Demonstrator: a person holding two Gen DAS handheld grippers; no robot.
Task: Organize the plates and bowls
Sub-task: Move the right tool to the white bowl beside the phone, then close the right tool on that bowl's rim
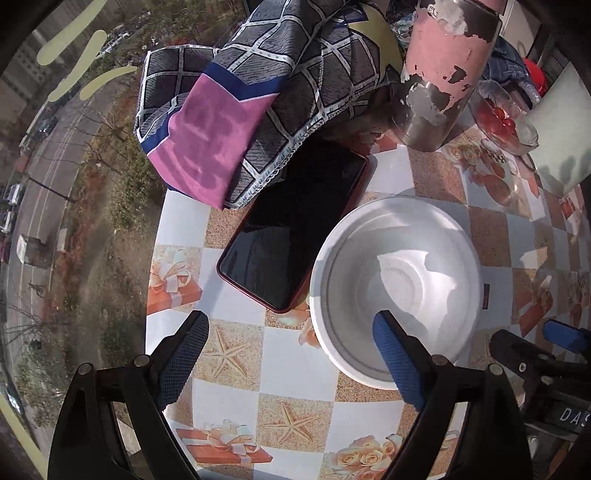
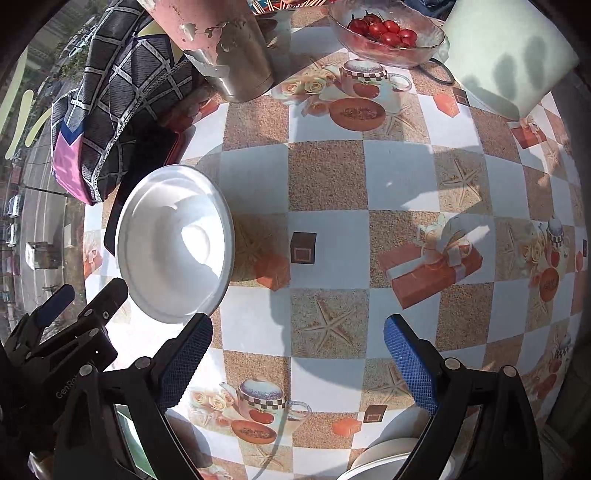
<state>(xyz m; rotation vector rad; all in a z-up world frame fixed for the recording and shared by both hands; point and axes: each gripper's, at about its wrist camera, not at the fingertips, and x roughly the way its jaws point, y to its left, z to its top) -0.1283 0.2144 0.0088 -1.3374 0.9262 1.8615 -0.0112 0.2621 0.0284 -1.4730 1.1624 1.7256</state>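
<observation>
A white bowl (image 1: 397, 284) stands upright on the patterned tablecloth; it also shows in the right wrist view (image 2: 173, 243) at the left. My left gripper (image 1: 291, 354) is open above the table, its right finger reaching over the bowl's near rim, its left finger over bare cloth. My right gripper (image 2: 299, 358) is open and empty over the middle of the table, to the right of the bowl. A stack of white plates (image 2: 384, 458) lies at the table's near edge, partly hidden behind my right finger.
A black phone in a red case (image 1: 295, 229) lies just left of the bowl, under a folded checked cloth (image 1: 258, 99). A peeling pink metal canister (image 1: 443, 70), a glass bowl of tomatoes (image 2: 384, 33) and a white board (image 2: 509, 55) stand at the back.
</observation>
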